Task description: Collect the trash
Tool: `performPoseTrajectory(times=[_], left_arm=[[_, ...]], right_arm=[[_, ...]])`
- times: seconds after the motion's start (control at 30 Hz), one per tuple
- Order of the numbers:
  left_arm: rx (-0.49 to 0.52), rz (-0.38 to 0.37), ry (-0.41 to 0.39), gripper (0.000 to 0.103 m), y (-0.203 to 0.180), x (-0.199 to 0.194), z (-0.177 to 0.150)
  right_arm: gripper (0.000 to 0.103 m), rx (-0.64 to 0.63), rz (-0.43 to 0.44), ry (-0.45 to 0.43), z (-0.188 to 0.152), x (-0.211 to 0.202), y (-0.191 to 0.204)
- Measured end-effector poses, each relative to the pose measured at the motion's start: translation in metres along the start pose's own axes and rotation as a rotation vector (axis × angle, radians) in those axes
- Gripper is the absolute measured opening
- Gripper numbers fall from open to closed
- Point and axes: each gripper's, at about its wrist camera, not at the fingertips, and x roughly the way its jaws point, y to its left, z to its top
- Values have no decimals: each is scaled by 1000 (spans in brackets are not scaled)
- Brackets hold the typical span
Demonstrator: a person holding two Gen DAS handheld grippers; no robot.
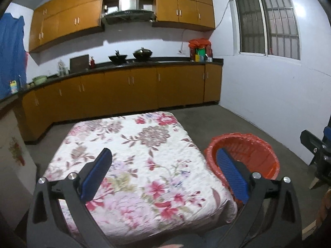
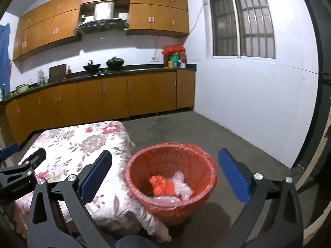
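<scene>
The red waste basket (image 2: pixel 170 183) stood on the concrete floor (image 2: pixel 186 130) hard against the corner of the low table, its rim touching the hanging edge of the floral tablecloth (image 2: pixel 82 144). That position looked deliberate: rubbish lifted from the tabletop (image 1: pixel 132 155) could be carried a short way sideways and let fall inside. A thin red liner bag (image 2: pixel 194 145) was folded over the rim, presumably so the contents could be lifted out together. Inside lay the collected trash: a crumpled red plastic bag (image 2: pixel 162 185) and clear plastic wrapping (image 2: pixel 182 183) beside it, with something dark green beneath that was too hidden to name.

The cloth-covered tabletop showed no loose rubbish in either view, so the collecting seemed close to finished, or finished.

The right hand-held gripper (image 2: pixel 165 175) hung above and in front of the basket, jaws spread wide, the blue pads (image 2: pixel 97 175) flanking the basket's mouth and gripping nothing. The left hand-held gripper (image 1: pixel 163 172) was held over the tabletop, also fully spread and empty, one pad above the cloth and the other overlapping the basket rim in view. Neither touched anything.
</scene>
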Motion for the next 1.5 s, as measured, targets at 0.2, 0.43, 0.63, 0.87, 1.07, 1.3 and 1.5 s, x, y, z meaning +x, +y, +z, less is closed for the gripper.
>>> performPoseTrajectory(times=[0.2, 0.43, 0.63, 0.87, 1.07, 1.3, 1.5], left_arm=[[-14, 27, -17, 99, 7, -23, -10], [-49, 37, -14, 99, 17, -38, -18], [-68, 63, -3, 99, 23, -45, -22], [-75, 82, 20, 99, 25, -50, -29], [-81, 95, 27, 99, 27, -55, -33], [-83, 96, 27, 99, 28, -58, -35], [-83, 98, 24, 99, 30, -60, -36]], right_arm=[[101, -4, -2, 18, -9, -10, 11], [101, -8, -25, 33, -18, -20, 15], [101, -13, -44, 54, -24, -24, 18], [101, -14, -61, 82, -31, -24, 19], [101, -9, -65, 91, -34, -25, 20], [101, -9, -64, 91, -34, -28, 20], [101, -6, -61, 92, -35, -30, 21]])
